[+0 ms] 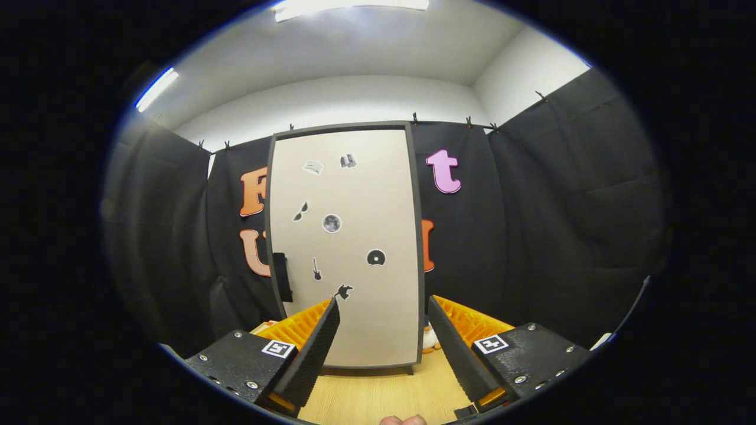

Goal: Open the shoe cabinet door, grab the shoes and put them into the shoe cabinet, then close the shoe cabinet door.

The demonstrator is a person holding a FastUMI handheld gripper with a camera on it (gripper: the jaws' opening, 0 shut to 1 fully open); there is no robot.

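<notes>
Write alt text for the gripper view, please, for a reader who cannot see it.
A tall beige shoe cabinet door, shut and dotted with small dark stickers, stands ahead on a wooden floor. The open gripper points at it, holding nothing; a dark handle sits on the door's left edge.

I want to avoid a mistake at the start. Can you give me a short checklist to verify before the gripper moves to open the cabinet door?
1. Cabinet door shut, so opening comes first: ok.
2. Gripper open and holding nothing: ok.
3. Handle in sight, a dark piece at the door's left edge, beyond the left finger: ok.
4. Fingers lined up with the handle: not ok; they point at the door's lower middle.
5. Wooden floor between fingers and door free of obstacles: ok.
6. Shoes located: cannot tell; only a small white and orange thing shows beside the door's lower right corner.
</notes>
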